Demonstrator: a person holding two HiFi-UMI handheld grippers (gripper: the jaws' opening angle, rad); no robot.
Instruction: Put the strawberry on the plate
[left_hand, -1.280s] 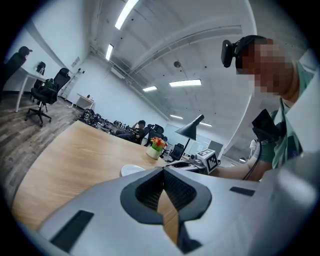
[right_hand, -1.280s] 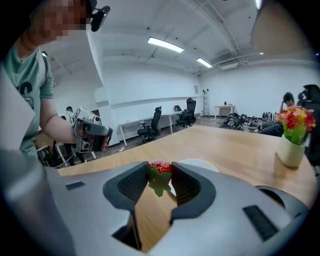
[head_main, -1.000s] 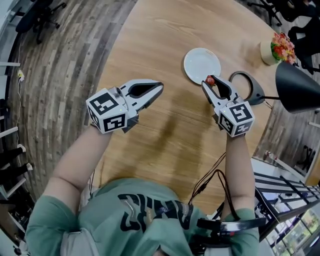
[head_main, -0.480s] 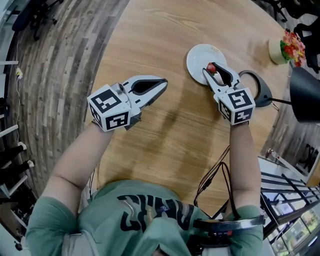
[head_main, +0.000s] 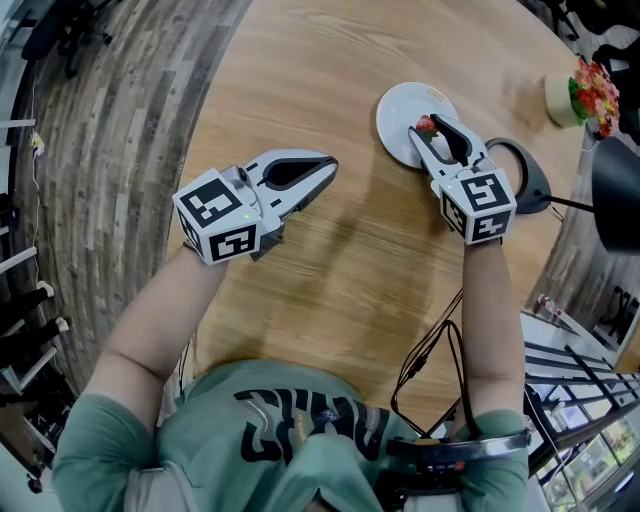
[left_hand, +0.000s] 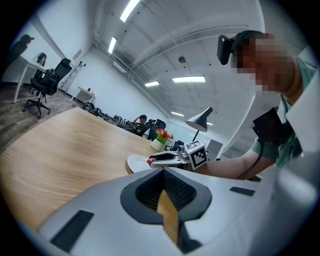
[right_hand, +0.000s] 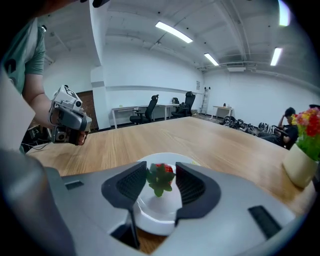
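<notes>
A small red strawberry (head_main: 426, 125) with green leaves (right_hand: 160, 179) sits between the pads of my right gripper (head_main: 430, 128), which is shut on it. It hangs just above the near part of the white plate (head_main: 400, 105), whose rim (right_hand: 155, 220) shows under the jaws in the right gripper view. My left gripper (head_main: 322, 168) hovers over the wooden table (head_main: 330, 290) to the plate's left, shut and empty. In the left gripper view its jaws meet, and beyond them are the plate (left_hand: 136, 162) and strawberry (left_hand: 150, 161).
A black lamp base ring (head_main: 520, 175) lies right of the plate, its shade (head_main: 618, 195) hanging over the table's right edge. A pot of flowers (head_main: 575, 95) stands at the far right. Black cables (head_main: 425, 360) trail near the person's right forearm. The round table's edge curves along the left.
My right gripper has carried the strawberry forward, from beside the plate's near rim to over the plate. The left gripper has barely moved.
</notes>
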